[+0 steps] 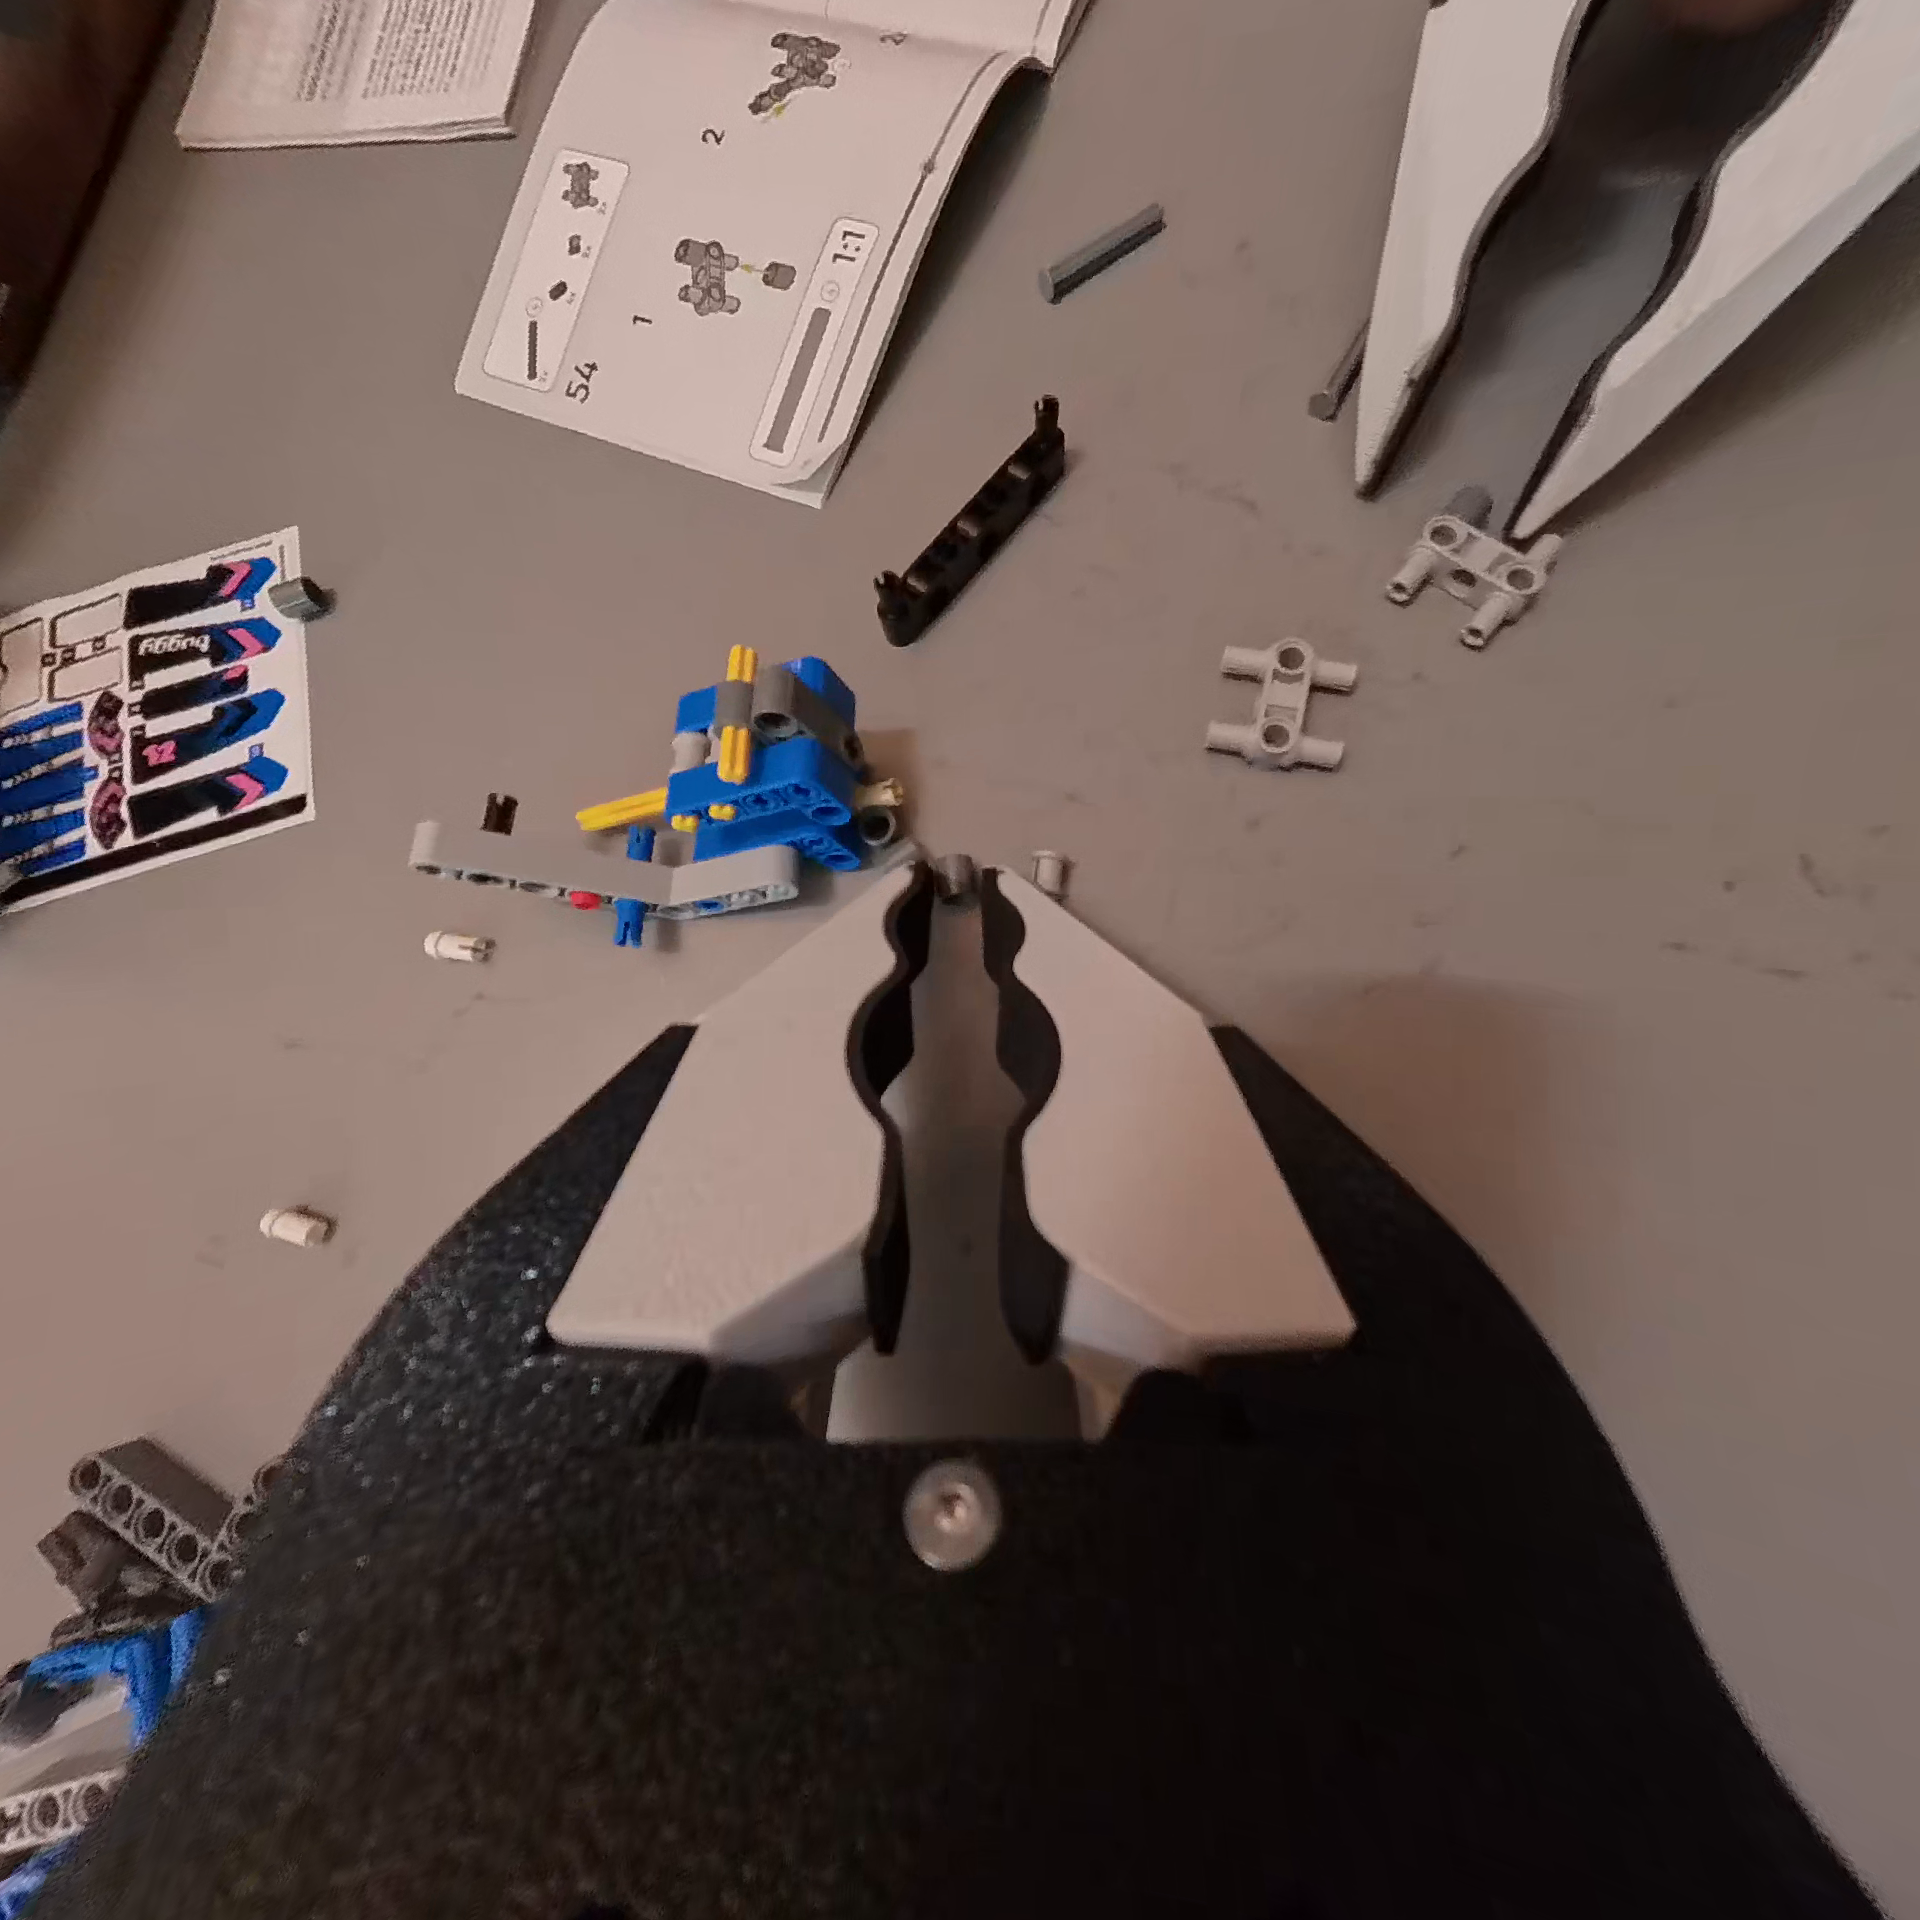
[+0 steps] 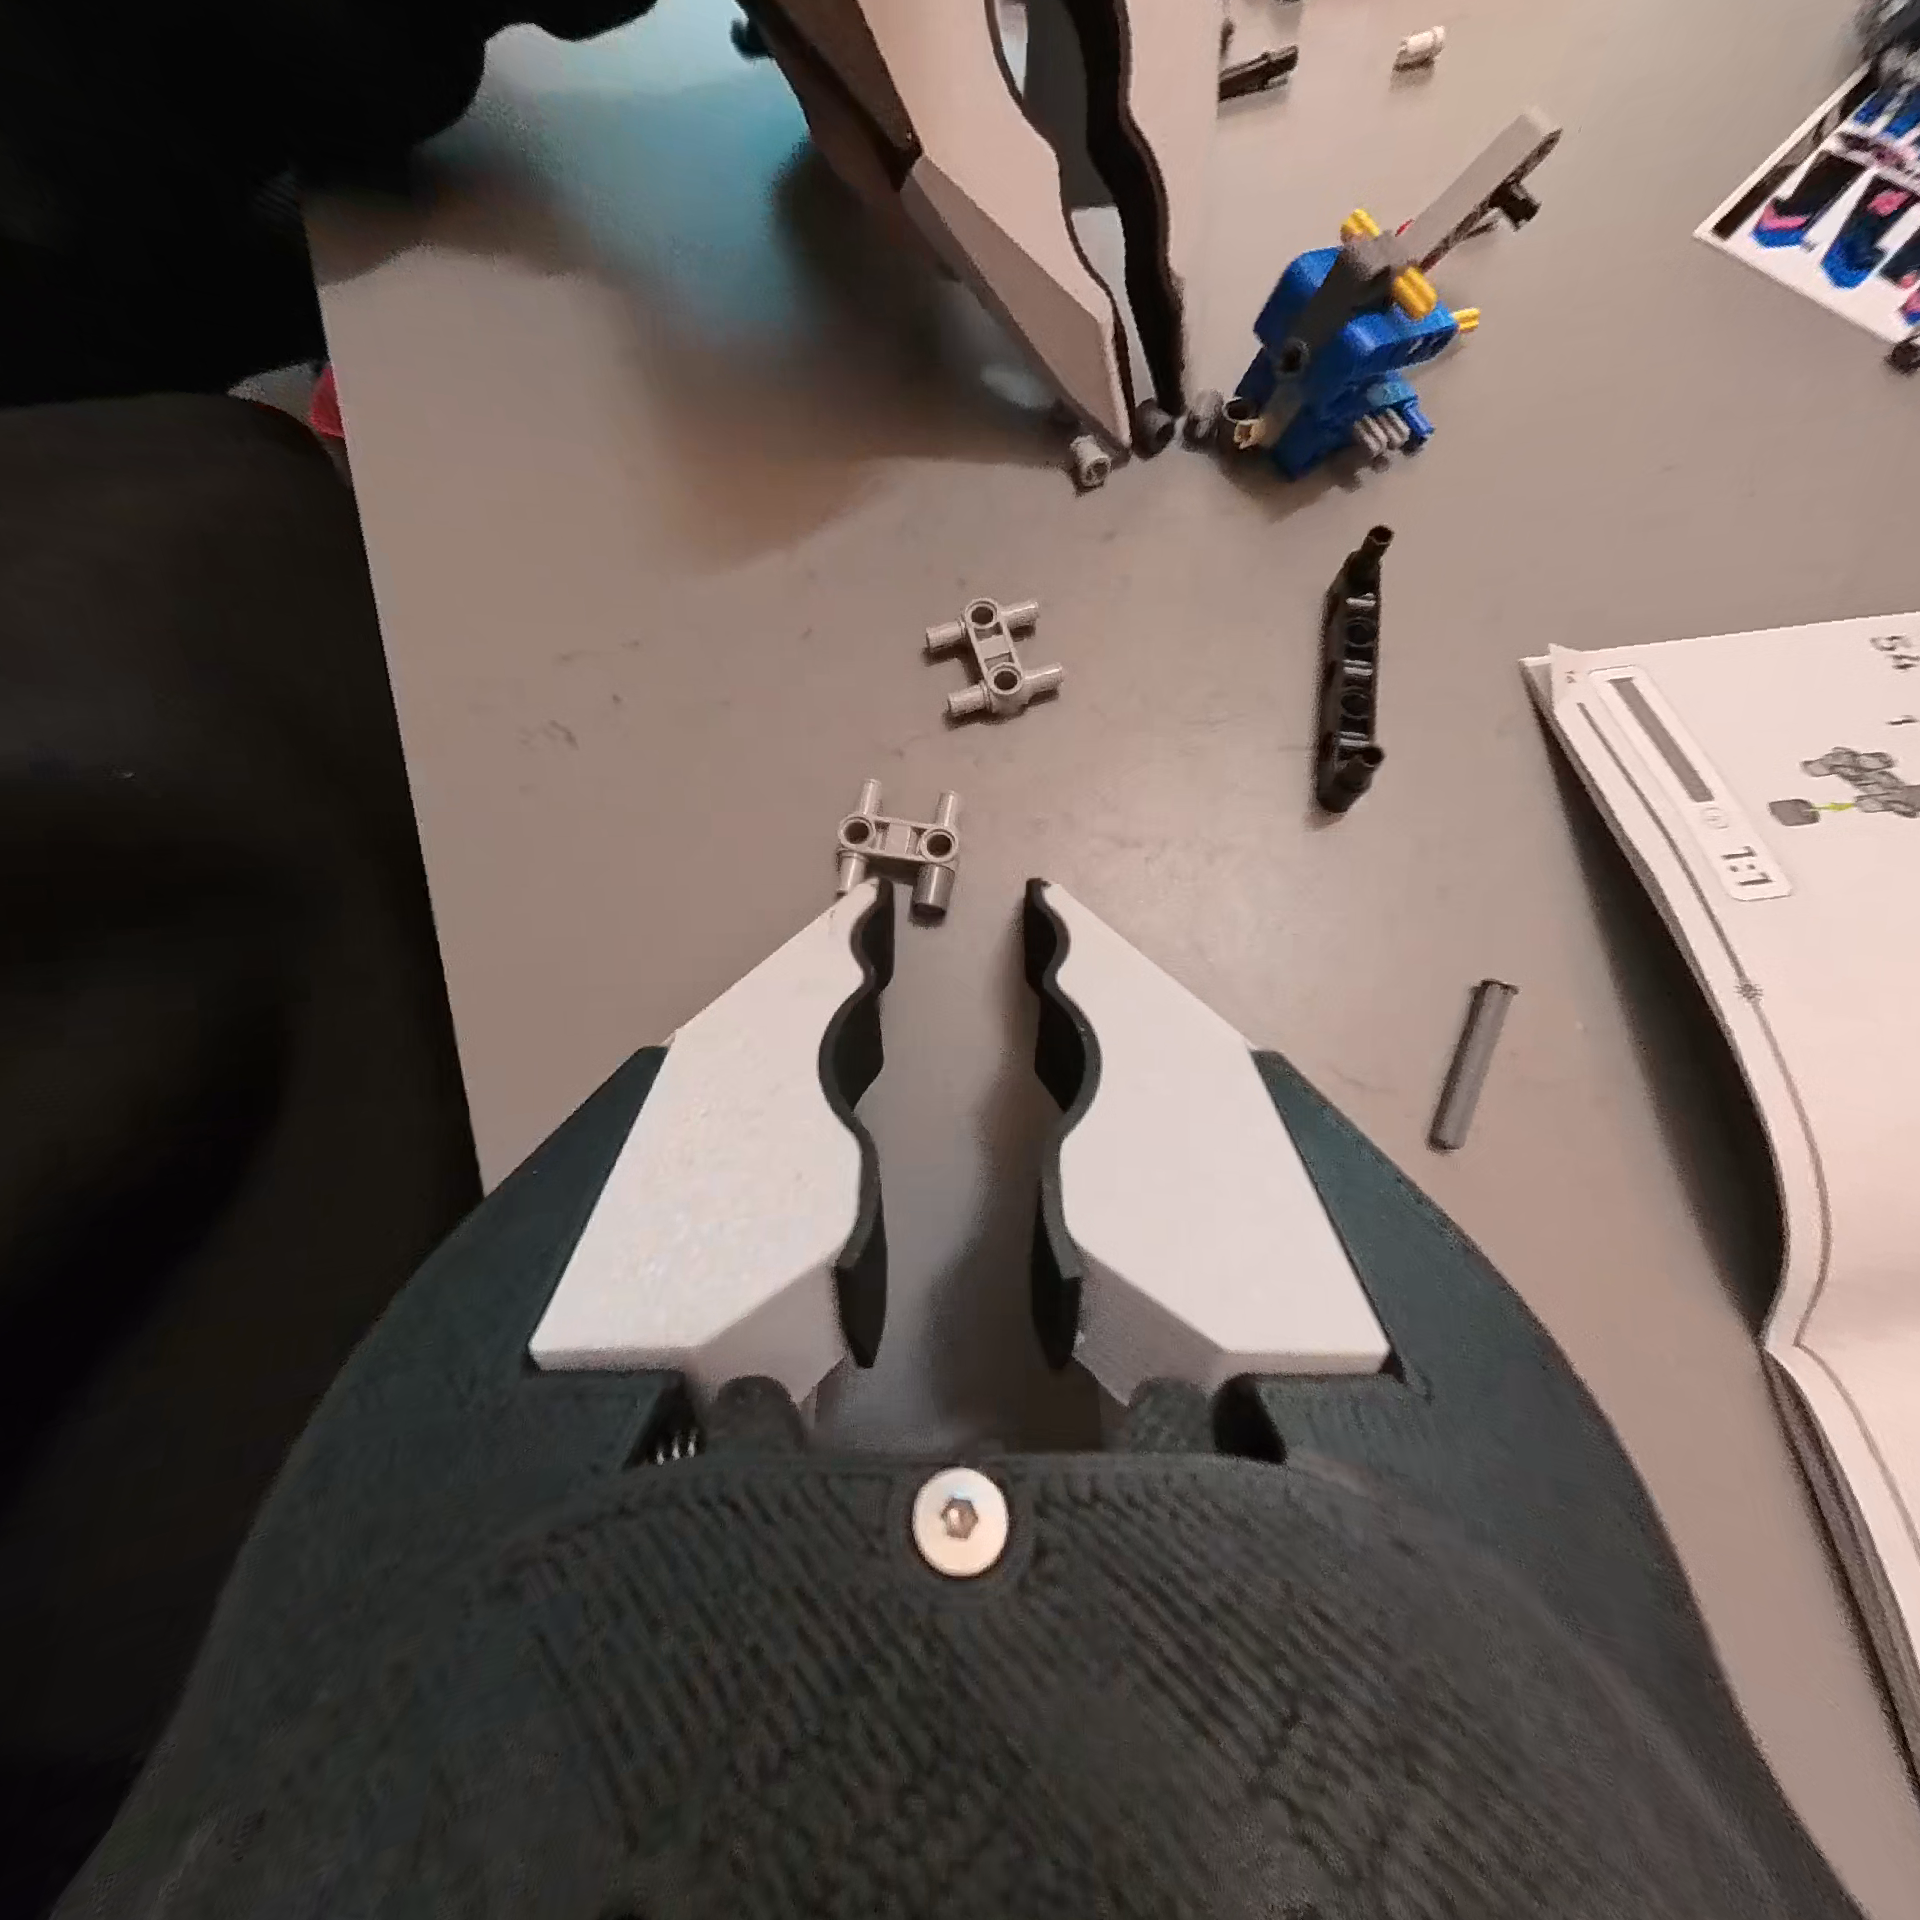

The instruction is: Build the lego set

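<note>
My left gripper (image 1: 954, 881) is shut on a small grey bush (image 1: 954, 875) that rests on the grey table, right beside the blue, grey and yellow assembly (image 1: 769, 769). In the right wrist view the left gripper (image 2: 1151, 426) stands upright next to that assembly (image 2: 1340, 364). My right gripper (image 2: 961, 899) is open and empty, low over the table. A light grey H-shaped connector (image 2: 899, 844) lies just past its left fingertip. A second H-shaped connector (image 2: 992, 660) lies farther on. In the left wrist view the right gripper (image 1: 1455, 514) is at the upper right, over the first connector (image 1: 1475, 577).
A black beam (image 1: 977, 525), a grey axle (image 1: 1101, 255), the open instruction booklet (image 1: 748, 239) and a sticker sheet (image 1: 145, 707) lie around. Loose small pins (image 1: 457, 945) and another bush (image 1: 1051, 871) are scattered. Grey beams (image 1: 145, 1517) lie at lower left. The table's edge (image 2: 395, 831) runs left of my right gripper. The tips of one gripper are about 12 centimeters away from the tips of the other. The left gripper is farther from the grey axle (image 1: 1101, 255), some 15 centimeters, than the right, some 8 centimeters. The right camera catches it too, in the right wrist view (image 2: 1466, 1044).
</note>
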`<state>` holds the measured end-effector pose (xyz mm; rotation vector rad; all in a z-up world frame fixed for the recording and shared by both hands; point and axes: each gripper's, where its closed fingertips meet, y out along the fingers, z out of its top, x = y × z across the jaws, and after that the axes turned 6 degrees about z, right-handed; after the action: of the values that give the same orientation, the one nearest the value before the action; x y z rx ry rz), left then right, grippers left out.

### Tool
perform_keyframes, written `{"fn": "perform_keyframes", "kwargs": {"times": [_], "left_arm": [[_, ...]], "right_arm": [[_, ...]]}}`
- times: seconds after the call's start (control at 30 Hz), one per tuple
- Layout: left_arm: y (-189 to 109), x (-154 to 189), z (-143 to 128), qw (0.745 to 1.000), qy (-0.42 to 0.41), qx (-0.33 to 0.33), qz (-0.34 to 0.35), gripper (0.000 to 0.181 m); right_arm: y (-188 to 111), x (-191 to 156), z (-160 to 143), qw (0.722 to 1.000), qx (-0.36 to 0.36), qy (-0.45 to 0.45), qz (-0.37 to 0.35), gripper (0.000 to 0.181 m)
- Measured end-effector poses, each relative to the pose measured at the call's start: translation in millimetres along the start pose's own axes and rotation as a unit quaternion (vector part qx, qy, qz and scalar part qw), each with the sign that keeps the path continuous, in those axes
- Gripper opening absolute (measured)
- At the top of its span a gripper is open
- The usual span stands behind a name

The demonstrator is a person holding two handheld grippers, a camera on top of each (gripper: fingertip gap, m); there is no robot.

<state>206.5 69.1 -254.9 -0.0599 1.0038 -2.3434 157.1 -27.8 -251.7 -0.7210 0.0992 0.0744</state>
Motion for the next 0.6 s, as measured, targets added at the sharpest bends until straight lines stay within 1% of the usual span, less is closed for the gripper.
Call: {"fn": "perform_keyframes", "kwargs": {"times": [0.03, 0.1, 0.2, 0.3, 0.33, 0.43, 0.5, 0.6], "left_arm": [[0.9, 0.5, 0.2, 1.000, -0.001, -0.001, -0.002, 0.006], [2.2, 1.3, 1.3, 1.000, -0.002, -0.002, -0.004, 0.004], [-3.5, -2.1, 5.6, 1.000, 0.014, 0.003, 0.013, 0.004], [-21.4, 4.8, 23.4, 0.999, 0.022, 0.045, 0.011, 0.004], [-27.0, 13.1, 30.0, 0.998, 0.026, 0.061, -0.002, 0.004], [-30.5, 46.6, 36.8, 0.994, 0.042, 0.078, -0.057, 0.004], [-24.8, 66.9, 31.4, 0.992, 0.069, 0.068, -0.084, 0.003], [-15.0, 81.8, 22.1, 0.989, 0.098, 0.050, -0.099, 0.004]], "right_arm": [[0.2, -0.8, 1.2, 1.000, 0.007, -0.005, -0.004, 0.023], [1.2, -2.7, 2.4, 1.000, 0.013, -0.013, -0.009, 0.021], [4.1, -5.7, 3.0, 1.000, 0.007, -0.029, -0.009, 0.020], [7.4, -4.6, 4.2, 0.999, 0.002, -0.045, -0.017, 0.017], [8.5, -5.6, 4.9, 0.999, 0.001, -0.053, -0.015, 0.012], [11.4, -8.1, 7.2, 0.997, -0.001, -0.077, -0.006, 0.009], [14.2, -12.2, 9.0, 0.995, -0.002, -0.094, 0.016, 0.009], [19.7, -14.6, 13.9, 0.991, -0.003, -0.128, 0.034, 0.009]]}}
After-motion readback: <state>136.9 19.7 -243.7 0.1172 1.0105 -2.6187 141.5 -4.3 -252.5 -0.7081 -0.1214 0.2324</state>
